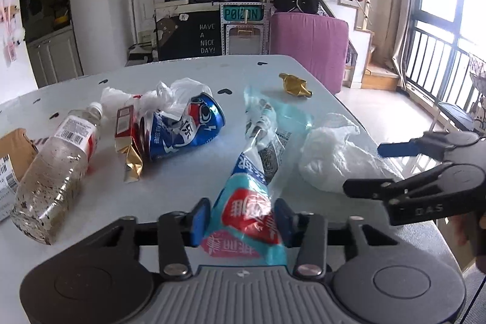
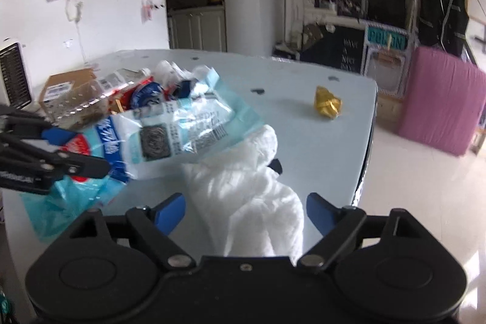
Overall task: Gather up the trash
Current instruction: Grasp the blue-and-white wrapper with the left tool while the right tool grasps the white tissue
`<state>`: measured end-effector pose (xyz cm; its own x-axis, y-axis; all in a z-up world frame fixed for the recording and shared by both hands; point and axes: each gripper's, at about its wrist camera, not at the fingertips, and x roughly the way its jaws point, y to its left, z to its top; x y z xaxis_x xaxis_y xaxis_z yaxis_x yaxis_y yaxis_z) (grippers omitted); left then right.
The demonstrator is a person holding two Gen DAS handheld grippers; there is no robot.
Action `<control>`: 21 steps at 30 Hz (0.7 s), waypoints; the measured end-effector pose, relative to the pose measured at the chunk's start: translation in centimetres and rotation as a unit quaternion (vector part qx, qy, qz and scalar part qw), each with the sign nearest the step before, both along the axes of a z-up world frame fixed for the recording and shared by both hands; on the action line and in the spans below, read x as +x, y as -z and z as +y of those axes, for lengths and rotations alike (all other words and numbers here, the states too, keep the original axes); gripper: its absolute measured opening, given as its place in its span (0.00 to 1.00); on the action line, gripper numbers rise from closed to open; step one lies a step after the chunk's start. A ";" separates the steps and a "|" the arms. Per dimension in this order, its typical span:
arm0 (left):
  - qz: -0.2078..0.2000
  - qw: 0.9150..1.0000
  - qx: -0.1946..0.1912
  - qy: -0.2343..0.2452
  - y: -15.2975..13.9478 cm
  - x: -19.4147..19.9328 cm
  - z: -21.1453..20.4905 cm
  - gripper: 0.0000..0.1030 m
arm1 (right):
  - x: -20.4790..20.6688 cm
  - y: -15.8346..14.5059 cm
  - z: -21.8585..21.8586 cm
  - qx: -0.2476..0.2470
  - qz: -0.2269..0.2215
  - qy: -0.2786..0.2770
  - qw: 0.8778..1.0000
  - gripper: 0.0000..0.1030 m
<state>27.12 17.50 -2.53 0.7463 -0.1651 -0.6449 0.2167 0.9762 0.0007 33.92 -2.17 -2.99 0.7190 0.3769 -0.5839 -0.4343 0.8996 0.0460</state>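
- Two claws work: the left claw [image 1: 240, 220] clamps the crinkled blue-and-red plastic wrapper [image 1: 258, 166] for lifting off the white worktop [image 1: 303, 75].
- The right claw [image 2: 246, 211] stands wide apart around the white crumpled plastic bag [image 2: 261, 187], not gripping.

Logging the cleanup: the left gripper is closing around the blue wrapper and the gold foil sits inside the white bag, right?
Not quite. The gold foil lies alone on the table, apart from the white bag, as the right wrist view shows. The left gripper does straddle the blue wrapper.
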 end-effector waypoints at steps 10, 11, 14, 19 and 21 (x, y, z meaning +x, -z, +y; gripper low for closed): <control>-0.013 0.999 -0.005 -0.036 -0.2 -1.0 -1.2 0.04 | -1.0 0.4 -0.7 0.014 0.030 0.014 0.999 0.10; -0.019 0.999 -0.004 -0.042 -0.4 -1.3 -1.4 0.03 | -1.1 0.2 -1.0 0.021 0.035 0.020 0.999 0.10; -0.035 0.998 0.002 -0.057 -1.3 -2.1 -2.0 0.03 | -1.9 -0.5 -1.8 0.029 0.030 0.032 0.999 0.09; -0.057 0.995 0.010 -0.081 -2.8 -3.8 -2.9 0.03 | -3.5 -2.5 -2.8 0.032 0.015 0.041 0.999 0.09; -0.065 0.994 0.014 -0.090 -3.6 -4.6 -3.2 0.03 | -4.3 -3.6 -3.2 0.032 0.005 0.042 0.999 0.09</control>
